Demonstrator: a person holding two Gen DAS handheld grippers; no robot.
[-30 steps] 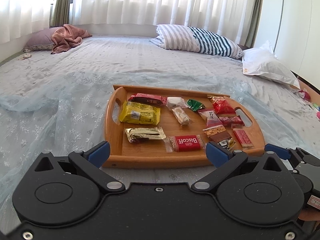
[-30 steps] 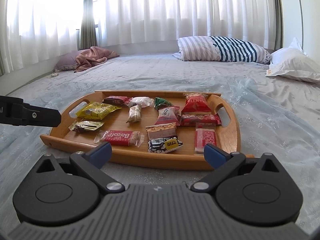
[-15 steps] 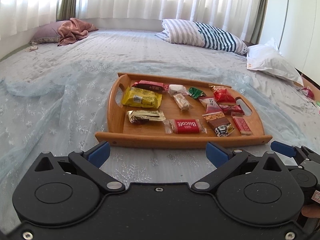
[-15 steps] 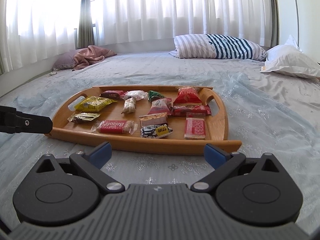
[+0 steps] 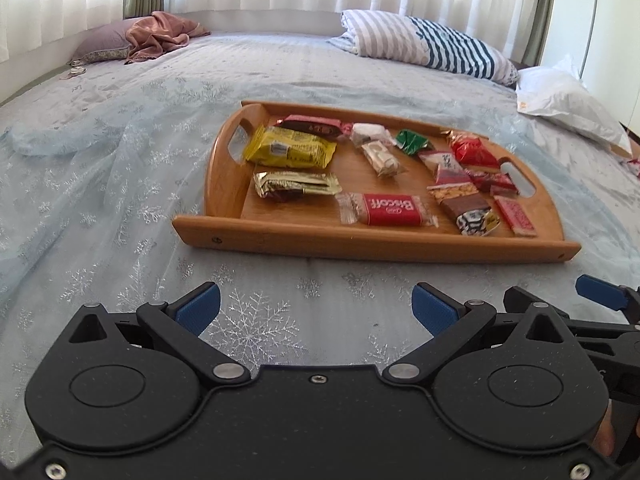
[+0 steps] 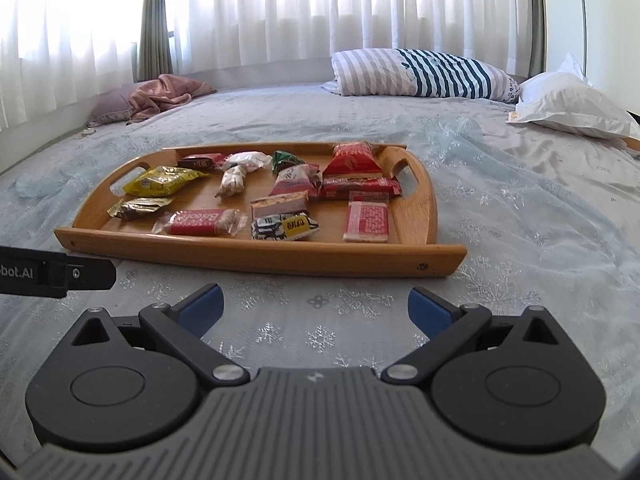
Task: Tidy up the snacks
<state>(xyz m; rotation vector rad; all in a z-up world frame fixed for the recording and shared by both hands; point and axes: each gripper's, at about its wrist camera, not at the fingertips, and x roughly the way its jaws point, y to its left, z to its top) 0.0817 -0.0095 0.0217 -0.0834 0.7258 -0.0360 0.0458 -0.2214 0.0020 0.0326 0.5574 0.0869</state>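
Left tongs (image 5: 316, 306): spread apart, empty, above the bed (image 5: 120, 168) short of the tray's near edge. Right tongs (image 6: 314, 304): spread apart, empty, likewise short of that edge. Wooden tray (image 5: 360, 240): rests flat on the bed's patterned cover, midway across. Snacks lie on the tray: yellow packet (image 5: 290, 148) at its left end by the handle slot, red Biscoff packet (image 5: 390, 210) at the near edge, red brick-pattern packet (image 6: 367, 221) at its right end

Wooden tray (image 5: 280, 236) of snacks (Biscoff (image 5: 390, 210) nearest) beyond spread left tongs (image 5: 316, 308).
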